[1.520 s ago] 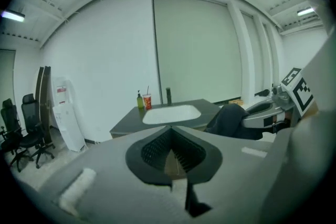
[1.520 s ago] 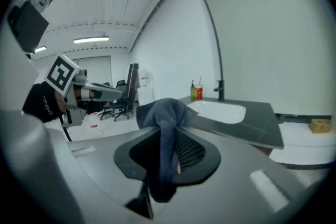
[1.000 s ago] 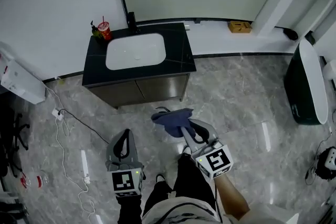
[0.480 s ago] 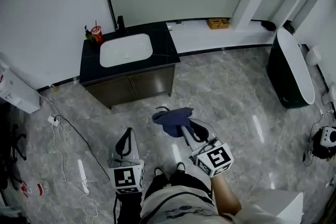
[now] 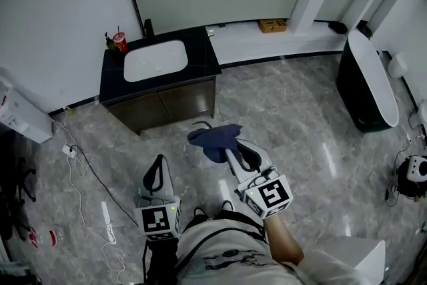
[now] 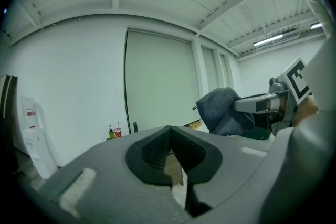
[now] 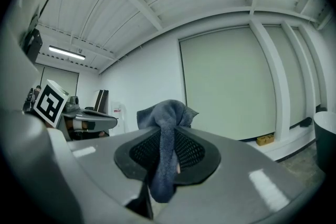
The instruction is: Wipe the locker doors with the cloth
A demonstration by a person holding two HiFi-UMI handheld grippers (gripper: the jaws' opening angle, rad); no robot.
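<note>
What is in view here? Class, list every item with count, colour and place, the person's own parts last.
sink cabinet: one, dark with white basin, against the far wall
cup with straw: one, red, countertop's back left corner
bottle: one, green, beside the cup
small box: one, yellow-brown, white ledge by the wall
container: one, black with white top, right edge
plug and cables: several, white, floor at left
cloth: one, blue, gripped by right claw
left claw: one, grey, shut and empty, lower left
right claw: one, grey, shut on the cloth
</note>
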